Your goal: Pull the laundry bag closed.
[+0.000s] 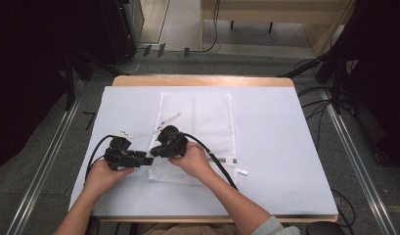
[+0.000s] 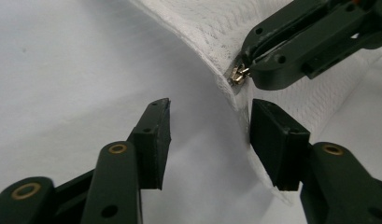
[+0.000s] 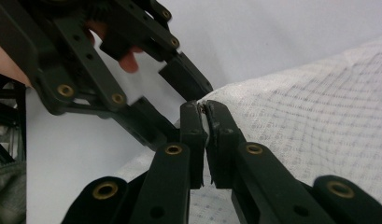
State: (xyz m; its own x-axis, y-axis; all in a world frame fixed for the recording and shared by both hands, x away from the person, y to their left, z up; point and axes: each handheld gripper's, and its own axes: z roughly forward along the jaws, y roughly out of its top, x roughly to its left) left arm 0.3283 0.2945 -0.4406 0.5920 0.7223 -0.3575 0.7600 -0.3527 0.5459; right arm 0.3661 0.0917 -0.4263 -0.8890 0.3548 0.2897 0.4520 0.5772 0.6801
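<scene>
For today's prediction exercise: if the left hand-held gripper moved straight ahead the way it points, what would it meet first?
Probably the white mesh bag's raised edge, near the zipper pull pinched by the right hand-held gripper; the left hand-held gripper is open. Depth is uncertain.

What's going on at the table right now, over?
Right gripper shut on mesh bag by the zipper pull. Left gripper open beside it. Nothing in the way.

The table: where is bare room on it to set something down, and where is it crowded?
The sheet lies bare to the right of the mesh bag, up to the table's right edge. Another free strip lies left of the bag, toward the far left corner. It is crowded at the bag's near left corner, where the left gripper and right gripper meet. Small tags lie by the right cable.
</scene>
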